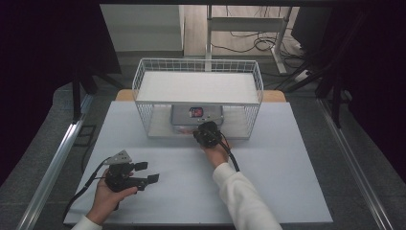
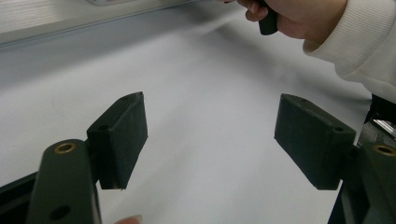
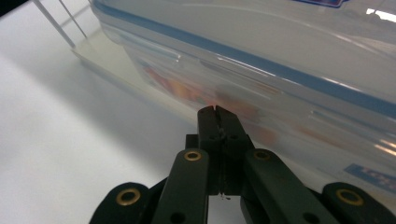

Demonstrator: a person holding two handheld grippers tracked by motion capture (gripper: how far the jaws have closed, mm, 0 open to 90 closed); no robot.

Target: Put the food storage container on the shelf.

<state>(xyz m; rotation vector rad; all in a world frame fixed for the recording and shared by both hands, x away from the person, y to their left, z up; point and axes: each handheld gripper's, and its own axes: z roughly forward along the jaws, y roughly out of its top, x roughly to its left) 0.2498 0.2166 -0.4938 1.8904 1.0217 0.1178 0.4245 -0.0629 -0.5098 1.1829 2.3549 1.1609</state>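
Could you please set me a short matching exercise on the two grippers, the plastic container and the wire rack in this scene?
Things:
1. left gripper
2. right gripper
3. plastic container
4. wire rack

States or places:
A. stands at the back of the white table mat
B. jaws pressed together, tips at the container's wall
C. jaws wide apart over bare mat
D. sits on the rack's lower shelf

Pairs: 1-C, 2-B, 3-D, 4-A

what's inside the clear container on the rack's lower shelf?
Through the clear container's wall, blurred orange-red contents show; what they are I cannot tell. From above, its lid and the wire rack's top shelf cover the rest.
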